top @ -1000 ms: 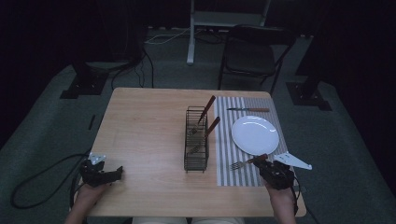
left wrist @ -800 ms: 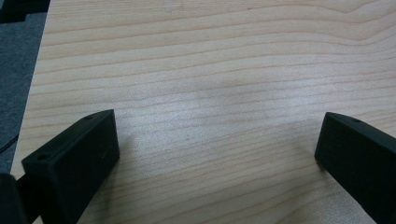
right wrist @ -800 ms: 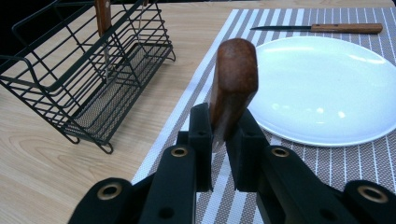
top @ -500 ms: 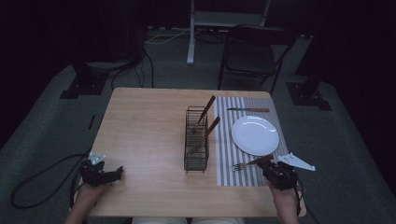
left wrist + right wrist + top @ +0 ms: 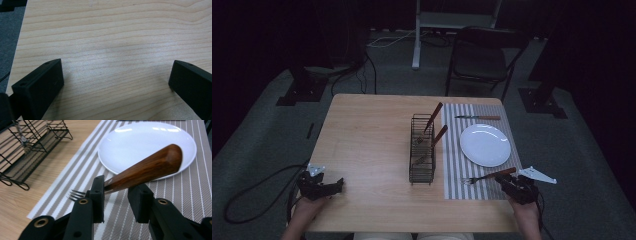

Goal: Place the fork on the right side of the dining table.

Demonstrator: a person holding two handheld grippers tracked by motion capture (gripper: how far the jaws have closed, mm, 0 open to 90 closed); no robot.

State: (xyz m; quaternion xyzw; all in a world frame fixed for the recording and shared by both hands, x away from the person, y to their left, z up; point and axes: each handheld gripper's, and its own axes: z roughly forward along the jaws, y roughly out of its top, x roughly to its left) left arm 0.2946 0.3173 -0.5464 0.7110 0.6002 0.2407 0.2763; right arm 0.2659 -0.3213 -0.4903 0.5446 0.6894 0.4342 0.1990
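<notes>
Wooden-handled fork (image 5: 140, 173) between jaws of right claw (image 5: 116, 197), jaws just opening, slack; tines on striped placemat (image 5: 82, 182).

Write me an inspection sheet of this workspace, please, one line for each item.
Surface: wooden table, striped mat on its right part.
Job's things: fork, tines on the mat, beside a white plate; knife beyond the plate.
Clutter: wire rack holding two wooden-handled utensils.
Grippers: left claw open over bare wood; right claw has just been opening, with the fork handle between its jaws.
Cables: one cable trails from the left claw across the floor.
Surroundings: dark room, chair behind the table.
</notes>
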